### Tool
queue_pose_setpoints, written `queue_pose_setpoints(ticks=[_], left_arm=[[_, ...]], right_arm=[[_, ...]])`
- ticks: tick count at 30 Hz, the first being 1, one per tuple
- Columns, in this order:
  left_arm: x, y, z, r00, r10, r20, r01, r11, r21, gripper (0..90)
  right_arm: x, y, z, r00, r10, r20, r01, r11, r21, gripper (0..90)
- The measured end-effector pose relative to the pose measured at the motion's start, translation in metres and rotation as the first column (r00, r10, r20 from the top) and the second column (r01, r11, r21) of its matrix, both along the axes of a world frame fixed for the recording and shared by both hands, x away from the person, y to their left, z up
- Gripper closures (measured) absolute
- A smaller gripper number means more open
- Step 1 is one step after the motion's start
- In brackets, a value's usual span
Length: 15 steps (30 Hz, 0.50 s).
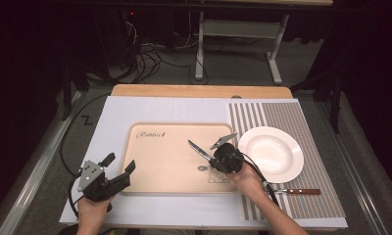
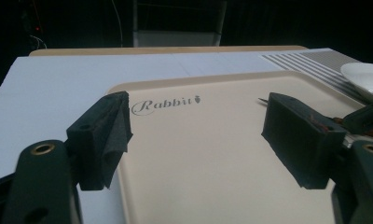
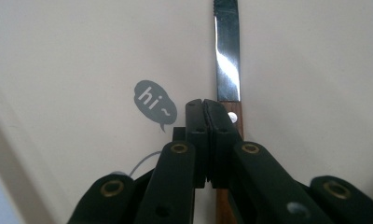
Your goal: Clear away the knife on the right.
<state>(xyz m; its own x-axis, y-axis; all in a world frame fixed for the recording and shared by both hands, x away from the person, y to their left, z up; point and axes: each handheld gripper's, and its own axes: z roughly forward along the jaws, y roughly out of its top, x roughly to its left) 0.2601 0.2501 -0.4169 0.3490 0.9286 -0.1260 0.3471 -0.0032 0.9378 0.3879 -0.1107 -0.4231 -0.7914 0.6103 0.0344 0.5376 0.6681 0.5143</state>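
A table knife (image 1: 199, 149) with a steel blade and a wooden handle (image 3: 234, 116) lies on the beige tray (image 1: 159, 161), near the tray's right side. My right gripper (image 1: 214, 160) is over the handle end, pointing left along the knife. In the right gripper view its pads (image 3: 206, 108) meet with nothing between them, and the knife (image 3: 227, 60) runs just beside and under the right jaw. My left gripper (image 1: 119, 163) hovers at the tray's front left corner, its jaws wide apart (image 2: 196, 135) and empty.
A white plate (image 1: 272, 152) sits on a striped placemat (image 1: 282, 115) right of the tray. A wooden-handled fork (image 1: 294, 191) lies on the mat in front of the plate. White board (image 1: 115, 117) covers the table around the tray.
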Motion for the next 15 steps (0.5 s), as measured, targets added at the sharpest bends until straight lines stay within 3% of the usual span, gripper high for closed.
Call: queue_pose_setpoints(ticks=[15], left_arm=[[-0.0002,0.0005,-0.0001,1.0,0.01,-0.001,-0.01,1.0,0.001,24.1]], right_arm=[[0.0079,-0.0047,-0.0021,0.9984,-0.055,-0.01,0.055,0.9984,0.011,90.0]])
